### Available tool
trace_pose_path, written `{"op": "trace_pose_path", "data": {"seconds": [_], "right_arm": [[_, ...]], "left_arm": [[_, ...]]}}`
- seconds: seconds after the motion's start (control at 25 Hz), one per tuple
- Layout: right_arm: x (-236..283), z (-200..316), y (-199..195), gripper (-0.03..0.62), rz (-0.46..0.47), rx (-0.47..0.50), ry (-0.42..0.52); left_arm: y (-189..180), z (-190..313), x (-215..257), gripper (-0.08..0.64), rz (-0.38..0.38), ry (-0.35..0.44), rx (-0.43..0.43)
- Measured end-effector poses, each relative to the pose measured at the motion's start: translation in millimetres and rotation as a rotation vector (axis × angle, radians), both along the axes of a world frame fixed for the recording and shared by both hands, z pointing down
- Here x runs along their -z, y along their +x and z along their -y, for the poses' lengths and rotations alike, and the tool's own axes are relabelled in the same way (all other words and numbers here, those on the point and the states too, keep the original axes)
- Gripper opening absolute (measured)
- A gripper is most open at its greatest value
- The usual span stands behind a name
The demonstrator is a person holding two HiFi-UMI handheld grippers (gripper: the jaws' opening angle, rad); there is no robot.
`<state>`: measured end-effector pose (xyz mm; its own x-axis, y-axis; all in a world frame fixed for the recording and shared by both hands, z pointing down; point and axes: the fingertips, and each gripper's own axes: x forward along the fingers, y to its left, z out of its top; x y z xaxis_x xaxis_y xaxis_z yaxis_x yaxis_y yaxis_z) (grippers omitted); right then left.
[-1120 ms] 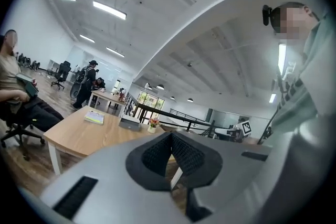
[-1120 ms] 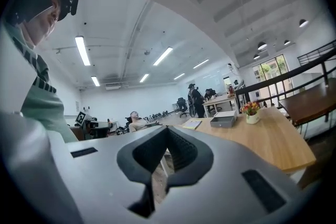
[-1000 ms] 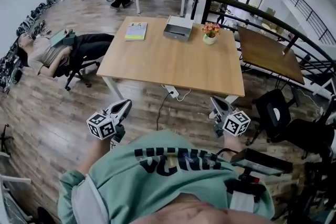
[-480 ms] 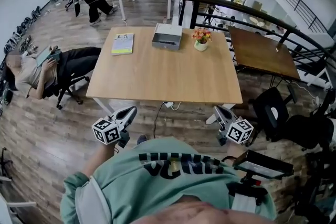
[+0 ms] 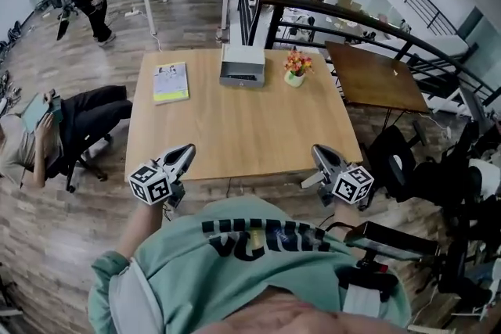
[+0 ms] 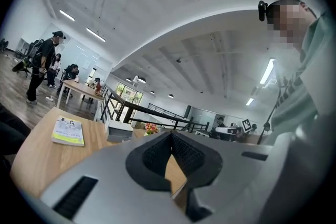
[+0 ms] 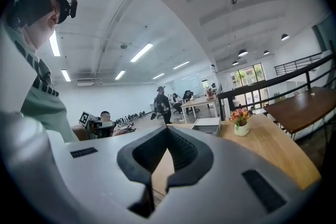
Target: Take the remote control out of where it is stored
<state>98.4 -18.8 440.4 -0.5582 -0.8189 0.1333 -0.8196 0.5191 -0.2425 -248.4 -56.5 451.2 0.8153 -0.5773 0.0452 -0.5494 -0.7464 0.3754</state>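
- Left gripper (image 5: 188, 149): we see its jaws fully closed, pads meeting at the tips, with nothing between them and nothing touched.
- Right gripper (image 5: 318, 151): same here, jaws pressed together and empty, touching nothing.
- Both are held up in front of the person's chest, by the near edge of the wooden table (image 5: 235, 129) (left one at the left corner, right one at the right).
- Remote control: we cannot tell where it is, as no view shows it.
- At the table's far edge stands a grey box (image 5: 241, 65), between a book (image 5: 170, 82) and a flower pot (image 5: 294, 68), well apart from both grippers.
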Motion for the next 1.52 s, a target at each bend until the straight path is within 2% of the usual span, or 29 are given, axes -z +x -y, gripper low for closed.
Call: {"op": "trace_pose_path", "data": {"seconds": [0.24, 0.4, 0.76, 0.92, 1.04, 1.16, 1.32, 1.4, 1.52], "right_arm": [[-1, 38, -45, 0.003, -0.042, 0.003, -0.048], [9, 73, -66, 0.003, -0.064, 0.015, -0.041], [8, 145, -83, 0.003, -0.031, 0.100, -0.050], [-9, 179, -54, 0.003, 0.012, 0.139, -0.070], [-15, 216, -15, 0.003, 0.036, 0.176, -0.054], [-17, 255, 28, 0.003, 0.067, 0.213, -0.054], [-21, 301, 77, 0.003, 0.118, 0.266, -0.052], [-32, 317, 90, 0.003, 0.153, 0.284, -0.070], [-51, 332, 98, 0.003, 0.181, 0.308, -0.092]], "left_arm": [[-47, 41, -17, 0.000, -0.017, -0.046, -0.010], [-73, 66, -17, 0.000, -0.037, -0.054, 0.007], [-87, 108, -29, 0.000, -0.026, -0.081, 0.079], [-53, 130, -31, 0.000, -0.002, -0.088, 0.106], [-13, 153, -27, 0.000, 0.027, -0.073, 0.141], [33, 171, -18, 0.000, 0.032, -0.097, 0.197], [92, 190, -5, 0.000, 0.080, -0.109, 0.224], [113, 198, 1, 0.000, 0.088, -0.121, 0.231], [137, 205, -1, 0.000, 0.144, -0.130, 0.221]]}}
